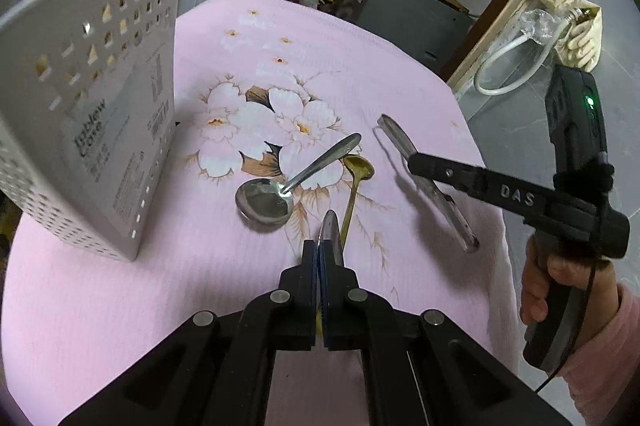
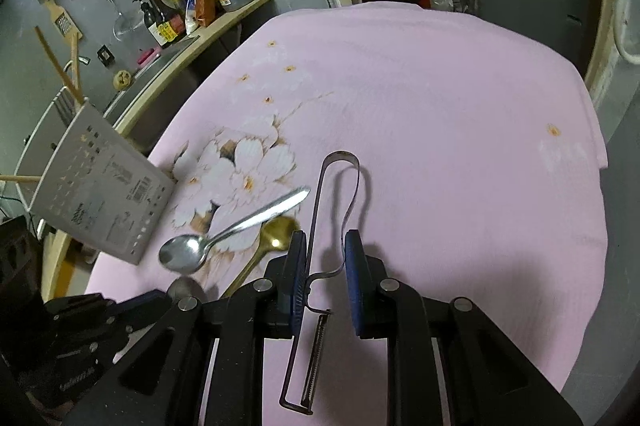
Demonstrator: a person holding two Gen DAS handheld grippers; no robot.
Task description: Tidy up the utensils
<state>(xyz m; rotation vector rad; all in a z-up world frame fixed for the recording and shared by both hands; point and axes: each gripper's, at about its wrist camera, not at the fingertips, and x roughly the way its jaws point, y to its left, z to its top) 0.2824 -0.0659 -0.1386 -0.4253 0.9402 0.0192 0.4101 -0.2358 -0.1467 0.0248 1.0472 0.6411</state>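
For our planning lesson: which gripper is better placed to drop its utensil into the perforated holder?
Probably left: left gripper, clamping a silver utensil, is beside the holder; right gripper, gripping the peeler, sits farther.

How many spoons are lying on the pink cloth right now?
2. The silver metal spoon lies beside the white perforated basket; the gold spoon lies right of it. More may sit hidden inside the basket.

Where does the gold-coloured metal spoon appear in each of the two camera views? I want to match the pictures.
Left wrist view: the gold-coloured metal spoon lies just right of centre, its bowl far from the camera and its handle running down toward the left tool.
Right wrist view: the same spoon lies left of centre, its handle running down and left.
Shared landmark: the large silver metal spoon, directly left of it.
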